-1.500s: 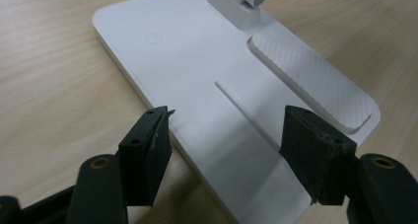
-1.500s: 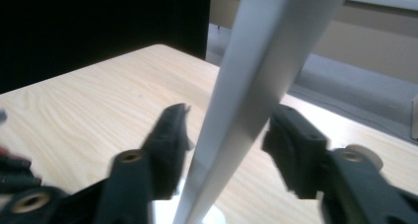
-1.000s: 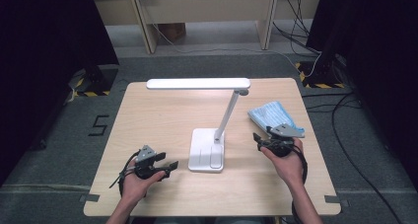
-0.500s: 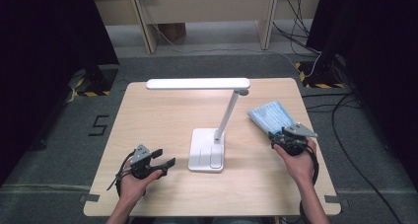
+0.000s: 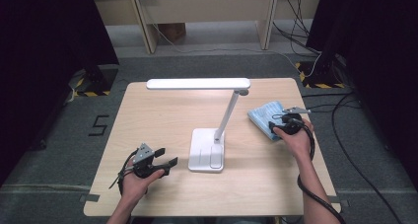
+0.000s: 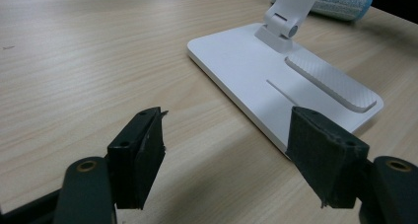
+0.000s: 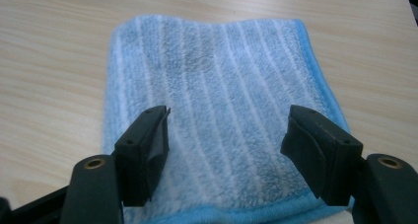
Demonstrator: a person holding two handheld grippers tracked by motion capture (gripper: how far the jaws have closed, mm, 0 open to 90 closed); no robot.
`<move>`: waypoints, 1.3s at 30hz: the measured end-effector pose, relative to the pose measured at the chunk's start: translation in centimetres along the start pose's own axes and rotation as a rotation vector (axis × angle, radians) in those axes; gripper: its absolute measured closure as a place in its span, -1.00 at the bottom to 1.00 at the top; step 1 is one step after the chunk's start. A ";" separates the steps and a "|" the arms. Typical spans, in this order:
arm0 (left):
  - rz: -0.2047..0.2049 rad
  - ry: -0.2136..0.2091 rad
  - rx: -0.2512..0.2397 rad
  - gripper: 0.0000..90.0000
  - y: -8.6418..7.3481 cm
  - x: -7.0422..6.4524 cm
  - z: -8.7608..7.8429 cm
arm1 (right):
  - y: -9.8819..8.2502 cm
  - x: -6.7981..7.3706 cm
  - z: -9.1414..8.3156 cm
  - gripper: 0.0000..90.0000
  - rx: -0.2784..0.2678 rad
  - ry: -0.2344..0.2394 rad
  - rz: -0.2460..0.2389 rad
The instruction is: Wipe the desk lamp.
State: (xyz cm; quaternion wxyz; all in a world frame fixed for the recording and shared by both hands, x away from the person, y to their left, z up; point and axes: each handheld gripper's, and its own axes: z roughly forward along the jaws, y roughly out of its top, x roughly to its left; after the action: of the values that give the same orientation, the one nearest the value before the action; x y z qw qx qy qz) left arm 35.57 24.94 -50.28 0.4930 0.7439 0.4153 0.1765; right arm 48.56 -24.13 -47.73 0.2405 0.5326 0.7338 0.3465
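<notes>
A folded light-blue striped cloth [image 5: 263,114] lies on the right side of the wooden table [image 5: 162,115]. My right gripper [image 5: 276,125] hovers at its near edge. In the right gripper view the cloth [image 7: 217,76] spreads under and between the jaws of the right gripper [image 7: 226,140], which have just been opening and do not press on it. A white desk lamp stands mid-table on its flat base [image 5: 207,150], its long head [image 5: 198,84] reaching left. My left gripper [image 5: 166,156] rests open at the front left, aimed at the lamp base [image 6: 276,76], with nothing between the jaws of the left gripper [image 6: 226,145].
The lamp's slanted arm [image 5: 229,113] rises between the two hands. Bare tabletop stretches left of the base. Cables [image 5: 345,110] trail on the grey floor to the right, and wooden furniture legs [image 5: 145,21] stand beyond the far edge.
My right hand has moved right and away from the person, up to the blue cloth. The left hand has stayed where it was.
</notes>
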 end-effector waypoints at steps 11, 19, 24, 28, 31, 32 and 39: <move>-0.008 -0.001 0.003 -0.34 -0.2 0.0 -0.1 | -1.1 0.5 2.8 -0.31 0.095 -0.019 -0.002; -0.008 -0.006 0.007 -0.34 -0.2 0.0 0.0 | -1.4 0.7 2.6 0.29 0.076 -0.006 -0.018; 0.013 -0.008 0.012 -0.33 -0.1 -0.2 0.0 | -1.2 1.0 2.6 0.54 0.092 0.022 -0.061; 0.046 -0.020 0.005 -0.30 0.3 -0.7 -0.2 | -1.4 1.1 2.1 0.64 0.093 0.048 -0.079; 0.092 -0.038 -0.003 -0.27 1.0 -1.4 -0.3 | -1.7 1.9 0.7 0.67 0.101 0.087 -0.099; 0.112 -0.056 -0.010 -0.27 1.4 -1.9 -0.3 | -1.7 2.1 0.2 0.68 0.099 0.099 -0.105; 0.225 -0.155 -0.034 -0.25 3.7 -4.8 0.0 | -2.2 4.7 -5.1 0.68 0.077 0.213 -0.186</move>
State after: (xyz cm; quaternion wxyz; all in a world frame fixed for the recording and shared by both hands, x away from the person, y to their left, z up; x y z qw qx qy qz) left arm 34.35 20.53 -46.27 0.5131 0.7888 0.2867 0.1798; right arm 42.01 -21.35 -46.08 0.1718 0.4314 0.8141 0.3487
